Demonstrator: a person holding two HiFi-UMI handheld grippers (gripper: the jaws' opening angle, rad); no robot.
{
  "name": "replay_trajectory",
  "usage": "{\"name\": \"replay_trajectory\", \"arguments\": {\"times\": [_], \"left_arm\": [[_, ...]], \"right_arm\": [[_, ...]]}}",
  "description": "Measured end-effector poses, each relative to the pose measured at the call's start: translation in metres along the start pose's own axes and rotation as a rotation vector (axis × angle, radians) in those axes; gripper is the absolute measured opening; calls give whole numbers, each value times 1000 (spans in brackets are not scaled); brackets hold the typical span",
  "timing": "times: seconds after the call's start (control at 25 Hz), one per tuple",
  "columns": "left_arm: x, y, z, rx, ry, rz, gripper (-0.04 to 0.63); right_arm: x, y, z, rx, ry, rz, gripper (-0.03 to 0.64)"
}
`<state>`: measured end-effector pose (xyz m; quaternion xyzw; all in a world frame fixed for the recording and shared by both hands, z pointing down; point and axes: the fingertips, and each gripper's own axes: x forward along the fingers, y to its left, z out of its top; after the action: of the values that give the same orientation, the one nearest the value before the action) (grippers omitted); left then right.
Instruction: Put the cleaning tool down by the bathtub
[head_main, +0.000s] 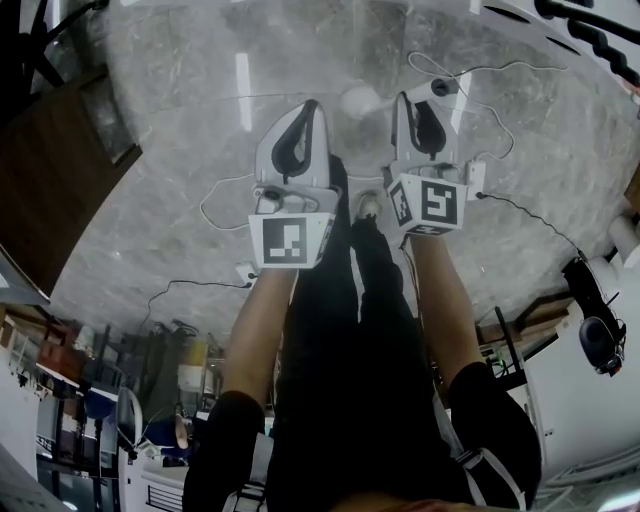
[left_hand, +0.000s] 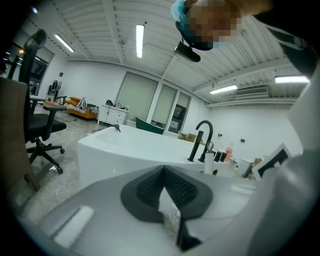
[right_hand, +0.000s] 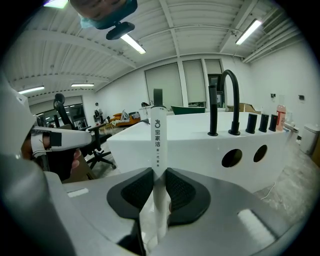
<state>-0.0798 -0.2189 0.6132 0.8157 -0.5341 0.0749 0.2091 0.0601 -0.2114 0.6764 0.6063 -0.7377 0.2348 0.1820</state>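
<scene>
The right claw (right_hand: 159, 172) grips the cleaning tool (right_hand: 158, 132) by its white handle, long axis upright at mid frame, with the bathtub (right_hand: 192, 150) straight ahead, filling centre and right.

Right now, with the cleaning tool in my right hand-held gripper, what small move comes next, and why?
Probably lower the right hand-held gripper toward the floor beside the bathtub, grip unchanged. Its pads clamp the white cleaning tool upright, the tub wall stands just ahead, and the tool doesn't seem to be set down yet.
</scene>
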Motion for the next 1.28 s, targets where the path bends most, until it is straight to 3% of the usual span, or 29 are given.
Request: {"name": "replay_trajectory", "arguments": {"times": [0.8, 1.28], "left_arm": [[45, 47, -44, -7, 58, -6, 8], [66, 65, -58, -8, 52, -5, 8]], "right_arm": [[82, 4, -52, -20, 47, -4, 81], [130, -2, -85, -21, 76, -20, 81]]}}
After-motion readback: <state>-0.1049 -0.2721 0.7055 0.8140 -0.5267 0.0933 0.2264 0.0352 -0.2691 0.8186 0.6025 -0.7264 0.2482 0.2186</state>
